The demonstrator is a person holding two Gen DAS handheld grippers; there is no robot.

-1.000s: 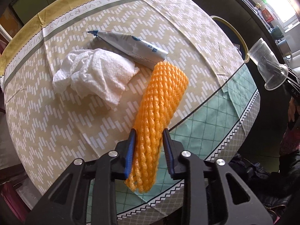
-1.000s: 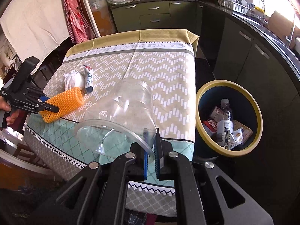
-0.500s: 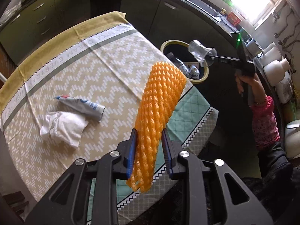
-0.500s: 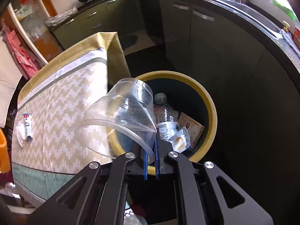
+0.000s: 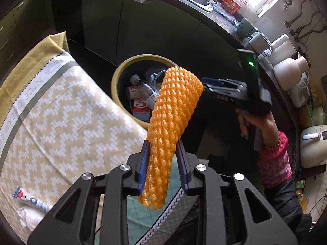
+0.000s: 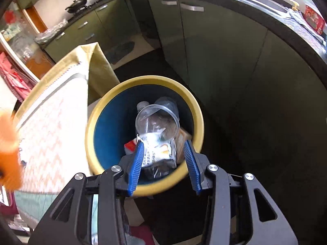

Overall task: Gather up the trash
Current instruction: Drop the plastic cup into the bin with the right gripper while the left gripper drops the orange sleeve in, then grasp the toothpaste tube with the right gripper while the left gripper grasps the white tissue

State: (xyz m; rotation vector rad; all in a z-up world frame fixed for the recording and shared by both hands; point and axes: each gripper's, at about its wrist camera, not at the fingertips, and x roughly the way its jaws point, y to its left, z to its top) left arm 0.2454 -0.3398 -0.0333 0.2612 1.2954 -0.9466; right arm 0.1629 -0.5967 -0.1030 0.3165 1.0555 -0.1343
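Clear cup [image 6: 157,120] now out of the wide-spread right gripper [image 6: 163,163], seemingly inside the bin [image 6: 90,130]; left gripper [image 5: 162,164] still clamping orange net [image 5: 173,112].

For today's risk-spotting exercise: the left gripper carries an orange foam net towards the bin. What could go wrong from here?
1. The left gripper pinches the orange foam net near its lower end, and the net may flop or slip.
2. The right gripper, open, hovers over the bin; the two could collide.
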